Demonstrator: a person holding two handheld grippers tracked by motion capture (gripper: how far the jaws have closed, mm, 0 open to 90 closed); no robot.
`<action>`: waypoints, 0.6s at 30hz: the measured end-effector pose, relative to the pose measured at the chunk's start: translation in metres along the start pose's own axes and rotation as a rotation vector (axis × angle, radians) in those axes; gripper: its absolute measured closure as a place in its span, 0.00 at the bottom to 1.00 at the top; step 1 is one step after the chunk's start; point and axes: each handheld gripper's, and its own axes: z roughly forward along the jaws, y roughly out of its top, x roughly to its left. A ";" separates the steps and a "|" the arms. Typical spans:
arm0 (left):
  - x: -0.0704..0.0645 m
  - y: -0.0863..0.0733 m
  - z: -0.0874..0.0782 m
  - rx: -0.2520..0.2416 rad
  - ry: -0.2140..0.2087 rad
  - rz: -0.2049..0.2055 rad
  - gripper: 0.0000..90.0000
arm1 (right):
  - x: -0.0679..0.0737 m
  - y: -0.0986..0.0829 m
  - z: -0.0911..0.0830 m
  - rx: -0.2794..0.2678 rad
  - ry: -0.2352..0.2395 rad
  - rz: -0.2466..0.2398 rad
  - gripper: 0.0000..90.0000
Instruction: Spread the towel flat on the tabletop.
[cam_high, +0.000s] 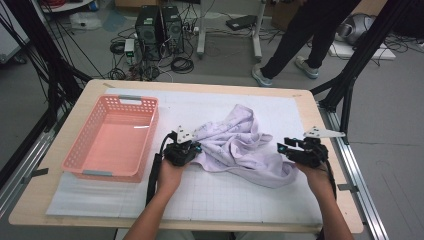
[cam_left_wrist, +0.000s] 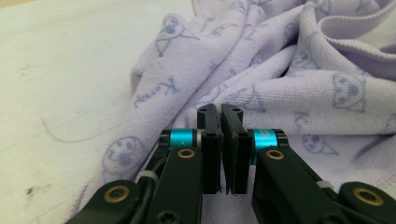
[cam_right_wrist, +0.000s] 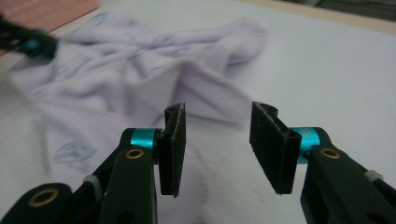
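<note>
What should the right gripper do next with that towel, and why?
Probably ease the right gripper forward and close on the towel edge: its jaws stand open with cloth just ahead, while the left gripper looks shut at the towel's other side.

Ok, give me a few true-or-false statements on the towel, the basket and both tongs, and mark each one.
1. The left tongs are shut at the edge of the crumpled lilac printed towel. True, though whether cloth is pinched cannot be told.
2. The right tongs are clamped shut. False: their jaws stand apart, over the towel's edge.
3. The pink perforated plastic basket holds the towel. False: the towel lies on the white mat beside it.
4. The basket sits to the towel's left. True.
</note>
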 end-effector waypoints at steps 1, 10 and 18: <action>-0.001 0.000 0.001 0.003 0.001 0.000 0.96 | 0.005 0.000 0.006 0.016 0.018 -0.021 0.61; 0.004 -0.002 0.001 -0.007 0.021 -0.023 0.96 | 0.028 -0.014 0.065 0.243 0.069 -0.109 0.64; 0.021 -0.013 -0.009 -0.051 -0.017 -0.109 1.00 | 0.013 -0.025 0.048 0.247 0.040 -0.067 0.97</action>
